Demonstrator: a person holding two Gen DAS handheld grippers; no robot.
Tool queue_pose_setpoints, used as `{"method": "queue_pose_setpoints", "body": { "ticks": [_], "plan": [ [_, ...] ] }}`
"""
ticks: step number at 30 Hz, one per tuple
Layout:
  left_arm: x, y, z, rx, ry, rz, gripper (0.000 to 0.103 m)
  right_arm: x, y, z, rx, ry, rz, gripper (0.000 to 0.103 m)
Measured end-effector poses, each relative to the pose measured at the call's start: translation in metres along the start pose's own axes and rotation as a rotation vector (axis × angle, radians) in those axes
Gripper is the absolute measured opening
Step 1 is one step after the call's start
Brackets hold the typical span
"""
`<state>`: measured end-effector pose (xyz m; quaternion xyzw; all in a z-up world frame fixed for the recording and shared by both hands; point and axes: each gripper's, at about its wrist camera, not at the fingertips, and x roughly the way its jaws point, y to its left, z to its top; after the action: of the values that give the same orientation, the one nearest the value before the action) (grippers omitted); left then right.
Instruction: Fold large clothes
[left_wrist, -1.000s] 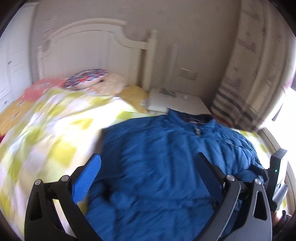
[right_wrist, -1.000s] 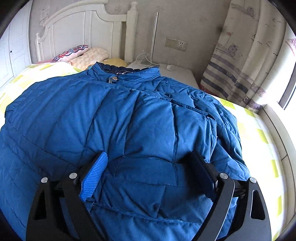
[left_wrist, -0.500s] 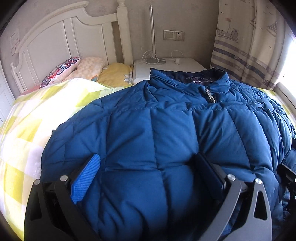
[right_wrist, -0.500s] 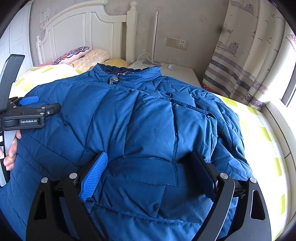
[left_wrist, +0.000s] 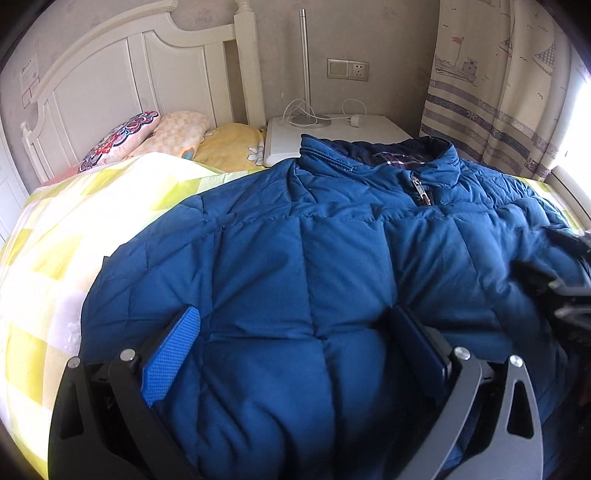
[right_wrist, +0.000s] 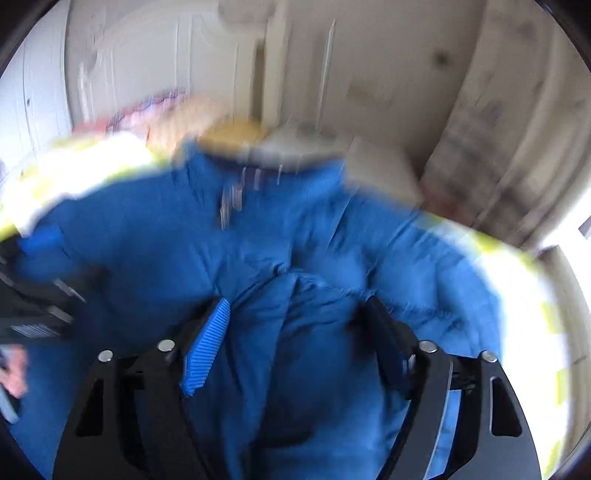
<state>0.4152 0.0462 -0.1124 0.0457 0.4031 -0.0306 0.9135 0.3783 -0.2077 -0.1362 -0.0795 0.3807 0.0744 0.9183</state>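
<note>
A blue quilted puffer jacket (left_wrist: 314, 266) lies front up on the bed, collar toward the headboard, zipper closed. My left gripper (left_wrist: 295, 328) is open, its jaws wide apart over the jacket's lower left part. The right wrist view is motion-blurred; the jacket (right_wrist: 295, 236) fills it. My right gripper (right_wrist: 295, 317) has its jaws apart with a bunched fold of jacket fabric between them; I cannot tell whether they pinch it. The right gripper shows blurred at the right edge of the left wrist view (left_wrist: 569, 295); the left gripper shows at the left edge of the right wrist view (right_wrist: 33, 310).
The bed has a yellow and white checked quilt (left_wrist: 66, 236). Pillows (left_wrist: 147, 136) lie against a white headboard (left_wrist: 122, 70). A white nightstand (left_wrist: 332, 129) with a lamp pole and cables stands beyond the collar. A patterned curtain (left_wrist: 498, 85) hangs at the right.
My left gripper swung right and settled over the jacket. My right gripper, still until half a second ago, is now moving fast; its jaws stand slightly closer, with fabric bunched between them.
</note>
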Motion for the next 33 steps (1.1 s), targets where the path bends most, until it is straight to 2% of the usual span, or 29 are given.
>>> {"method": "queue_pose_setpoints", "body": {
  "ticks": [4, 8, 10, 11, 13, 14, 17, 19, 23, 25, 27, 28, 31, 33],
  "plan": [
    [-0.009, 0.001, -0.001, -0.006, -0.021, 0.019, 0.101, 0.0, -0.003, 0.001, 0.019, 0.005, 0.015, 0.075],
    [-0.045, 0.026, -0.003, -0.101, -0.128, 0.087, 0.101, 0.0, -0.003, 0.0, 0.021, 0.006, 0.017, 0.076],
    [-0.046, 0.044, -0.002, -0.162, -0.111, 0.129, 0.1, 0.0, -0.004, 0.0, 0.025, 0.007, 0.022, 0.076],
    [-0.038, 0.053, -0.004, -0.184, -0.074, 0.133, 0.1, 0.0, -0.005, -0.001, 0.027, 0.007, 0.024, 0.077],
    [-0.016, 0.058, -0.011, -0.188, 0.0, 0.131, 0.101, 0.0, -0.006, -0.001, 0.026, 0.006, 0.021, 0.078],
    [-0.015, 0.057, -0.01, -0.179, 0.007, 0.141, 0.101, 0.001, -0.006, -0.002, 0.025, 0.006, 0.016, 0.079],
    [-0.012, 0.049, -0.007, -0.141, 0.016, 0.184, 0.101, 0.0, -0.007, -0.001, 0.037, 0.014, 0.02, 0.08],
    [-0.013, 0.051, -0.006, -0.148, 0.016, 0.178, 0.101, -0.016, -0.006, 0.002, 0.07, 0.032, 0.009, 0.08],
    [-0.012, 0.051, -0.005, -0.147, 0.018, 0.181, 0.101, -0.061, 0.014, -0.002, 0.021, -0.094, 0.022, 0.087],
    [-0.012, 0.051, -0.007, -0.147, 0.018, 0.182, 0.101, -0.055, 0.025, -0.012, -0.022, -0.058, 0.041, 0.087],
    [-0.013, 0.048, -0.008, -0.149, 0.016, 0.18, 0.101, -0.029, 0.032, -0.028, -0.072, 0.015, 0.024, 0.089],
    [-0.011, 0.049, -0.007, -0.149, 0.016, 0.18, 0.101, -0.027, 0.03, -0.032, -0.059, -0.003, 0.035, 0.089],
    [-0.011, 0.048, -0.007, -0.152, 0.017, 0.178, 0.101, -0.037, 0.025, -0.027, -0.045, 0.031, 0.042, 0.088],
    [-0.011, 0.049, -0.008, -0.152, 0.018, 0.178, 0.101, -0.062, 0.018, -0.029, -0.034, -0.028, 0.027, 0.088]
  ]
}}
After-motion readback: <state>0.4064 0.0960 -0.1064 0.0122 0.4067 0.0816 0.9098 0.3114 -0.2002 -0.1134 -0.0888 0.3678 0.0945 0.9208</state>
